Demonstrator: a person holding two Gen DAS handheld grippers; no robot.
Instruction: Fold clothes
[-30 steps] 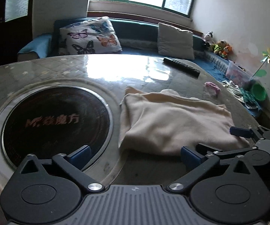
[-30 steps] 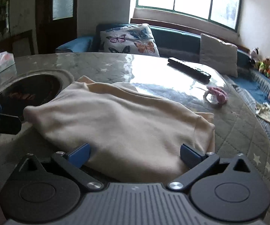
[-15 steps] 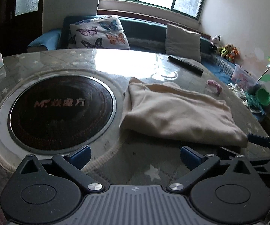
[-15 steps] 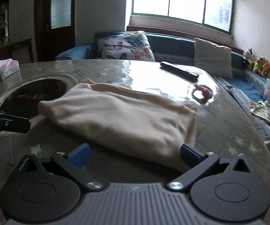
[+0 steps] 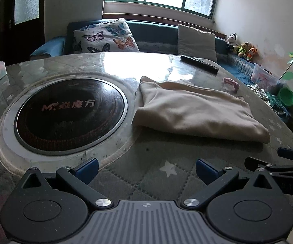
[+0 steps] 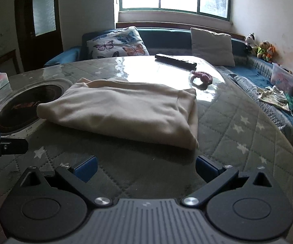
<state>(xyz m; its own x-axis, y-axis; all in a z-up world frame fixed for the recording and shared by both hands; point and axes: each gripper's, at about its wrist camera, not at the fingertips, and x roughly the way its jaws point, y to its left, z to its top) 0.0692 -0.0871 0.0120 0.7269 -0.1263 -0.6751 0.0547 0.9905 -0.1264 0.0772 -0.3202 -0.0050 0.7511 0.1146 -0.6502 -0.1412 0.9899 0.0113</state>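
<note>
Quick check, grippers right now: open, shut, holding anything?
Left gripper: open, empty, short of the folded cream garment.
Right gripper: open, empty, also clear of the garment.

Cream-coloured soft knit garment (image 5: 195, 111) (image 6: 126, 111), folded into a flat, roughly rectangular bundle of several layers. Lies on the round quilted star-print table (image 5: 166, 174) under its glossy cover. Left wrist view: centre toward 2 o'clock, left edge just beside the round black inset cooktop (image 5: 69, 111). Thick rounded fold along the near edge; a loose corner pokes out at the far left, toward 11 o'clock.
</note>
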